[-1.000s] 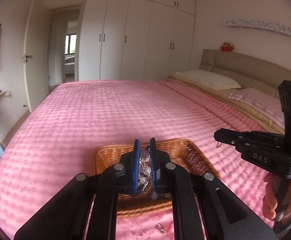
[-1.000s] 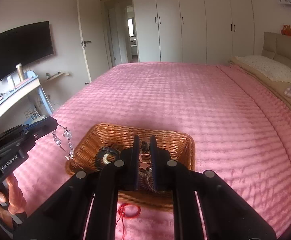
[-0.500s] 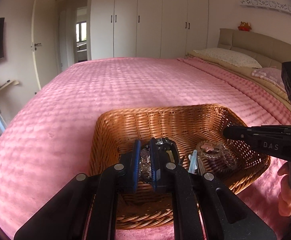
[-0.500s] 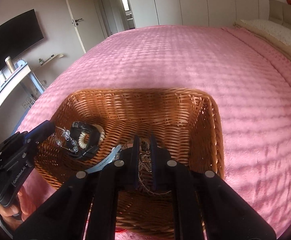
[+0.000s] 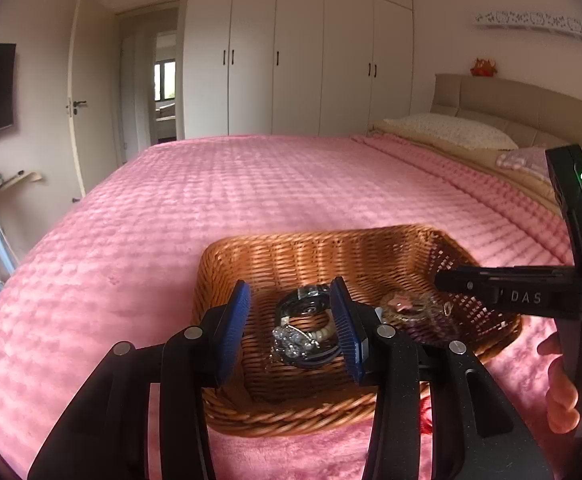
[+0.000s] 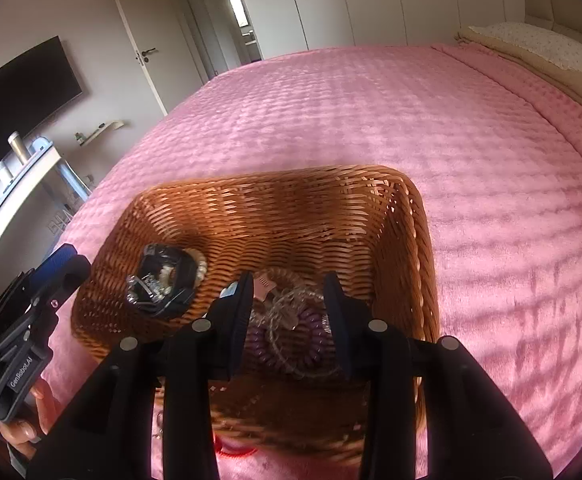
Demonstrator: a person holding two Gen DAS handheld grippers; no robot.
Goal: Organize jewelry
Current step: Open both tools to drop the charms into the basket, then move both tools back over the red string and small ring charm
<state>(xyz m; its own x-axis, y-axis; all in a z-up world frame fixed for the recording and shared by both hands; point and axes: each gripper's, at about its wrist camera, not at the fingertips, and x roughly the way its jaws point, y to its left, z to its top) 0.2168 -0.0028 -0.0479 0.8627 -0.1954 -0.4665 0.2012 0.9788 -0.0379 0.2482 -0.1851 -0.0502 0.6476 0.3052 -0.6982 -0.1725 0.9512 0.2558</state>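
A wicker basket point(image 5: 251, 264) point(image 6: 411, 216) sits on the pink bed. My left gripper point(image 5: 291, 320) is open above its left part, over a crystal bracelet point(image 5: 291, 338) lying on black and pearl bangles point(image 5: 311, 308); these also show in the right wrist view point(image 6: 159, 280). My right gripper point(image 6: 287, 308) is open above the basket's right part, over a purple coil band with a clear chain point(image 6: 291, 332) and a pink star clip point(image 6: 263, 282). The right gripper also shows at the right of the left wrist view point(image 5: 439, 280).
A red cord point(image 5: 425, 416) lies on the pink bedspread point(image 5: 251, 184) just in front of the basket. Pillows point(image 5: 451, 136) and headboard are at the far right. A desk point(image 6: 23, 176), TV and door stand left of the bed.
Both grippers opened over the basket. The left one let go of the crystal bracelet onto the bangles; the right one let go of its chain onto the purple coil.
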